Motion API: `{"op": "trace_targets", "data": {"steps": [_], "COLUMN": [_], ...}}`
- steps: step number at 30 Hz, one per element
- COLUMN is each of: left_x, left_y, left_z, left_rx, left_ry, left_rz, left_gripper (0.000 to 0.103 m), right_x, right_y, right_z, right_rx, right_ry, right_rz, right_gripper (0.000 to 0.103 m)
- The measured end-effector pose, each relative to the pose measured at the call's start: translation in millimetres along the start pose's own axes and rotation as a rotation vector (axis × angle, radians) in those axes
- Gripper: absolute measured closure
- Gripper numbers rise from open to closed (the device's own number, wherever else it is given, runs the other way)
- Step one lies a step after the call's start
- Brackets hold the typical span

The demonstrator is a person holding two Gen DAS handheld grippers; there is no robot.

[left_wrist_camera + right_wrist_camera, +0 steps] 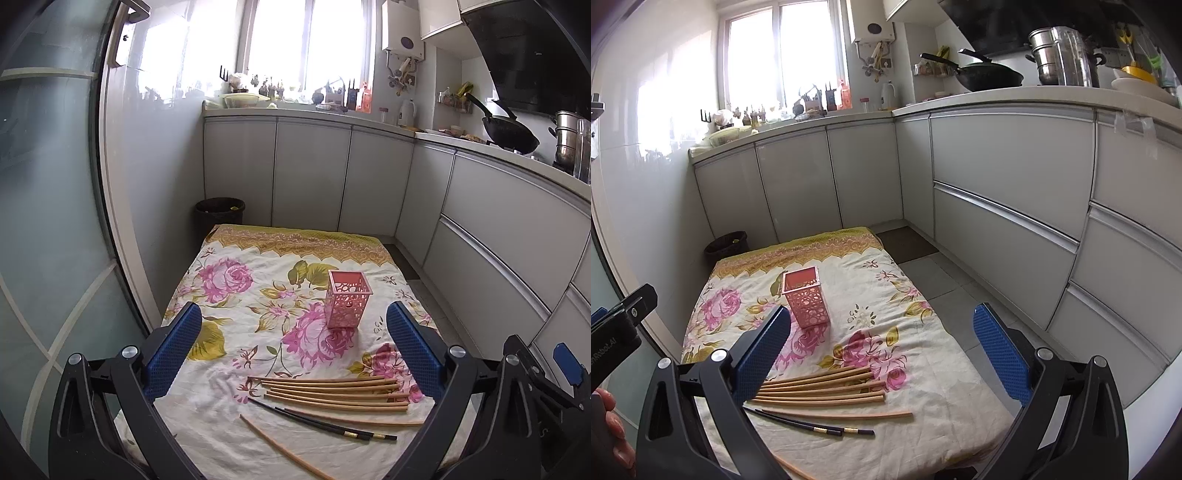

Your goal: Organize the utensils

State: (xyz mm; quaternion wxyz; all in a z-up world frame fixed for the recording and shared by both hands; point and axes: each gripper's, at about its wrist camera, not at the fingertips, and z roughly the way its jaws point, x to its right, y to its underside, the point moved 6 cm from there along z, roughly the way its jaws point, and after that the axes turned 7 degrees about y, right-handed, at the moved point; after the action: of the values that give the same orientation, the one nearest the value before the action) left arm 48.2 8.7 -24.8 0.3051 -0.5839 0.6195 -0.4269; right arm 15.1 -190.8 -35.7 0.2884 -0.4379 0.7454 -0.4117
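A pink perforated square holder (347, 299) (806, 297) stands upright and empty on a floral cloth (229, 398) (945, 387). Nearer me lie several wooden chopsticks (332, 393) (820, 389) side by side, two black chopsticks (325, 424) (812, 426), and one loose wooden chopstick (280, 448). My left gripper (293, 314) hangs open above the cloth, nothing between its blue pads. My right gripper (882, 317) is open too and holds nothing. The left gripper's body (620, 325) and a hand (613, 432) show at the right wrist view's left edge.
White kitchen cabinets (310, 173) (1004, 206) run along the back and right. A dark waste bin (220, 214) (727, 245) stands at the cloth's far left corner. A glass door (48, 221) is at the left. A wok (511, 134) and pots sit on the counter.
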Motion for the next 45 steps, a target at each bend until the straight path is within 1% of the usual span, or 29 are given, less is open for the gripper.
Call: {"op": "trace_targets", "data": {"steps": [13,20,21,45], "left_x": [3.7,6.8,1.7,-2.3], "left_y": [-1.7,-0.5,-0.1,1.3], "left_z": [-0.7,0.1,1.5,6.0], "left_rx": [0.001,-0.013,-0.015,-0.033], "left_ry": [0.0,0.006,0.009,0.008], "left_rz": [-0.001,-0.014,-0.016,-0.019], "left_gripper": [0.007,0.007,0.007,0.007], "right_x": [-2.8,-3.2,-3.3,-6.0], "right_y": [-0.5,0.6,0.6,3.0], "right_z": [1.1,2.7,2.7,5.1], "right_rx": [-0.009,-0.014,-0.014,-0.038], "right_ry": [-0.004,-0.007,-0.006,-0.026], "right_rz": [-0.014,-0.016,-0.017,-0.018], "right_gripper": [0.007,0.007,0.007,0.007]}}
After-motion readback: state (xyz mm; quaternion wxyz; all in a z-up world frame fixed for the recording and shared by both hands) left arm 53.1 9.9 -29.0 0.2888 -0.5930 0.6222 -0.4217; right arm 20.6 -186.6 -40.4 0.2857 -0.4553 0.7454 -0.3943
